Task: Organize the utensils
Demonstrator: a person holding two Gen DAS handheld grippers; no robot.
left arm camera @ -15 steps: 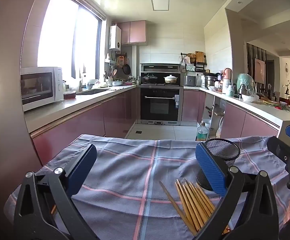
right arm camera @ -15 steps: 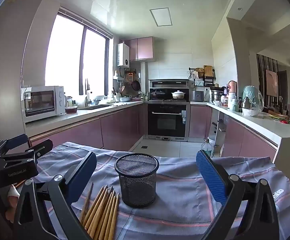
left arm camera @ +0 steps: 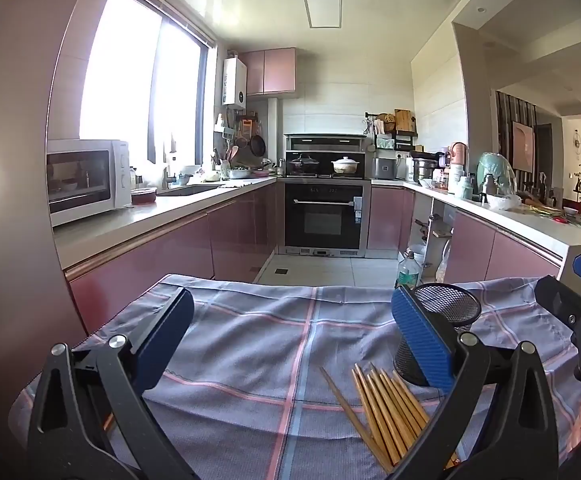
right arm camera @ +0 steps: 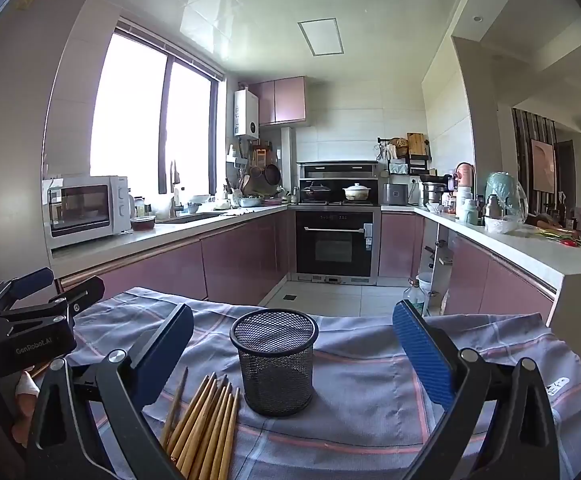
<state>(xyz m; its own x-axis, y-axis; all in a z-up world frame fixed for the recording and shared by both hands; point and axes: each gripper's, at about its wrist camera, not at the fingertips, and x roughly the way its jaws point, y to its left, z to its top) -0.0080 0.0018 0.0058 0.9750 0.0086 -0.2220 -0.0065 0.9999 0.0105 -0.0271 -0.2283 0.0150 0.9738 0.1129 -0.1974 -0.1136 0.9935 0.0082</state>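
Observation:
A black mesh cup stands upright on a plaid cloth. Several wooden chopsticks lie in a bundle just left of it. In the left wrist view the cup is at the right, partly behind my right finger, with the chopsticks in front of it. My left gripper is open and empty above the cloth, left of the chopsticks. My right gripper is open and empty, with the cup between its fingers further ahead. Each gripper shows at the edge of the other's view.
The cloth-covered table ends ahead, with tiled kitchen floor beyond. Pink cabinets and counters run along both sides, with a microwave at the left and an oven at the back. A plastic bottle stands on the floor.

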